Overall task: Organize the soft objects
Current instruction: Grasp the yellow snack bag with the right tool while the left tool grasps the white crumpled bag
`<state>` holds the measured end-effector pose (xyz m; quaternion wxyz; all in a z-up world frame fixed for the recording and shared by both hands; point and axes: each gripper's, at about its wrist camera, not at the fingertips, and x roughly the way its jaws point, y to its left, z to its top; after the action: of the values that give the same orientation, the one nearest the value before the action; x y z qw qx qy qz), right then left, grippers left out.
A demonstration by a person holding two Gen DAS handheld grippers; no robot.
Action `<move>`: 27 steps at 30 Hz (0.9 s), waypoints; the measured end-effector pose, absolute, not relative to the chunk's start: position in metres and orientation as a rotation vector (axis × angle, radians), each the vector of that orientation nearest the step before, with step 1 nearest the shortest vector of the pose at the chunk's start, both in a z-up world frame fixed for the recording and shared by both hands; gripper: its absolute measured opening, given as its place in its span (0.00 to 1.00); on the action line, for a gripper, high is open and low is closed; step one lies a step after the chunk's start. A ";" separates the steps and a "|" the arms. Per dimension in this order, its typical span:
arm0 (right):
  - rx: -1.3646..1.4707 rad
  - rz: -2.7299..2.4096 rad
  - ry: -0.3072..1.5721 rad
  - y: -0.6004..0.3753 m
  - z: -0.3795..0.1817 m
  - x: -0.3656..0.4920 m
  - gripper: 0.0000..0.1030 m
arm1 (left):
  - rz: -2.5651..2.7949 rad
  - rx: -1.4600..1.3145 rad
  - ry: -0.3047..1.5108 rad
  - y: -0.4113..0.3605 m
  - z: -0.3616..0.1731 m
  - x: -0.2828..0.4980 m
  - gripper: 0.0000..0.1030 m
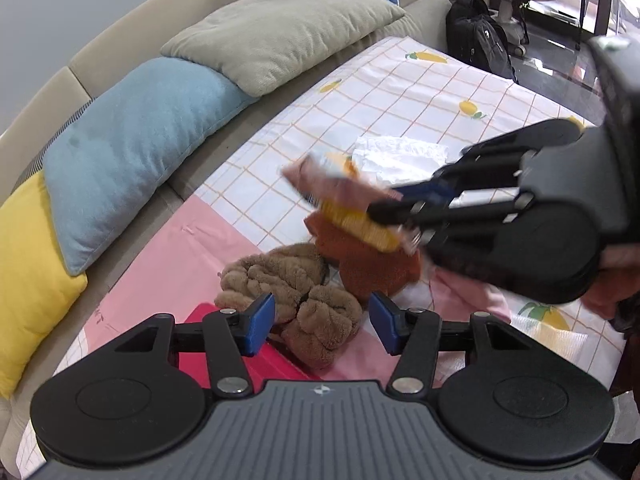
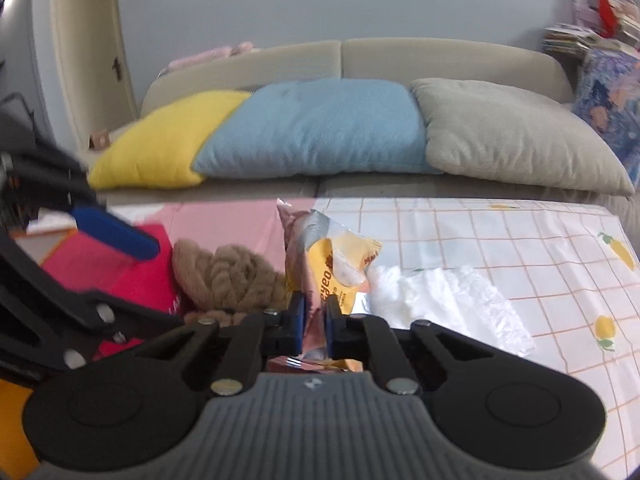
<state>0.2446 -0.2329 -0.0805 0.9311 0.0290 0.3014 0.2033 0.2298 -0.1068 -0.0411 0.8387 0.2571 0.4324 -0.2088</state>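
The snack packet (image 2: pixel 332 264) is pink, yellow and silver, crinkled, with its print turned sideways. Its long axis stands upright, top toward the sofa (image 2: pixel 340 56). The right gripper (image 2: pixel 313 326) is clamped on its lower end, above the checked cloth (image 2: pixel 520 240). The left gripper (image 1: pixel 322 322) is open over the brown towel (image 1: pixel 288 292).
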 end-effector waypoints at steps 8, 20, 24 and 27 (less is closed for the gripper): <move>0.087 0.229 0.593 -0.281 -0.054 0.232 0.07 | -0.471 0.396 0.870 -0.130 -0.037 0.241 0.64; 0.088 0.091 0.655 -0.335 -0.094 0.245 0.07 | -0.363 0.067 0.929 -0.167 -0.099 0.305 0.79; 0.096 0.071 0.717 -0.341 -0.112 0.258 0.07 | -0.318 0.017 0.936 -0.170 -0.119 0.315 0.79; 0.168 0.082 0.759 -0.349 -0.121 0.267 0.08 | -0.326 0.054 0.908 -0.180 -0.124 0.314 0.78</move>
<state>0.2666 -0.3490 -0.1207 0.9245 0.0820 0.3701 0.0401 0.3144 -0.1804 -0.1243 0.8857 0.0258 0.4363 -0.1567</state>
